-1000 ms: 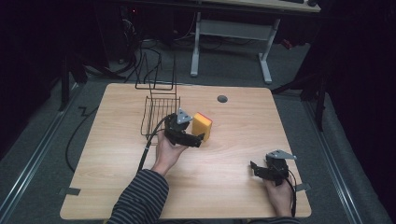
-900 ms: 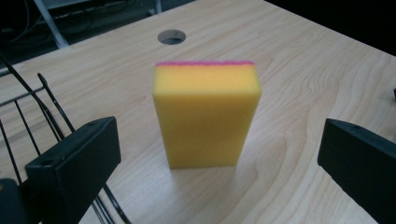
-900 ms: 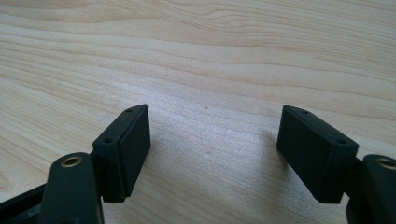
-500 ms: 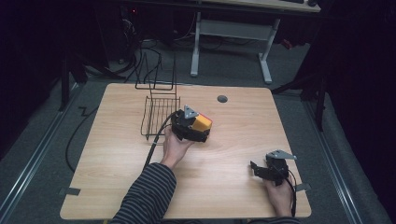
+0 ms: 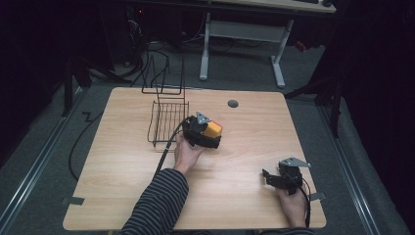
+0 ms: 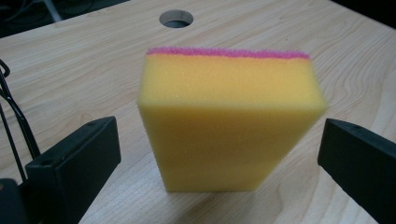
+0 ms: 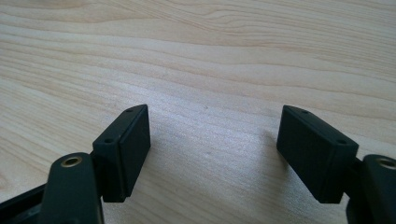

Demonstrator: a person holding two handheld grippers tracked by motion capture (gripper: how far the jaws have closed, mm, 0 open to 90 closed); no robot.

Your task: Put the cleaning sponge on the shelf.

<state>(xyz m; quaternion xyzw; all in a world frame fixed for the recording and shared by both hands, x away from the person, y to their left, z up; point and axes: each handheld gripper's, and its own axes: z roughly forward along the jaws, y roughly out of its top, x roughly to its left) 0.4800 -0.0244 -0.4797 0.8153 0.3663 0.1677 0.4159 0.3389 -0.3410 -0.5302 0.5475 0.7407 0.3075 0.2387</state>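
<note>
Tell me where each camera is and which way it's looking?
High view: above the person's side, looking forward and down on the wooden table; striped sleeve, both hands, left gripper, right gripper, wire rack.
Left gripper view: rides the left gripper, looking between its open fingers at the yellow sponge.
Right gripper view: rides the right gripper, facing bare tabletop between open fingers.
Shared: high and left gripper views both show the sponge and the table's hole.
</note>
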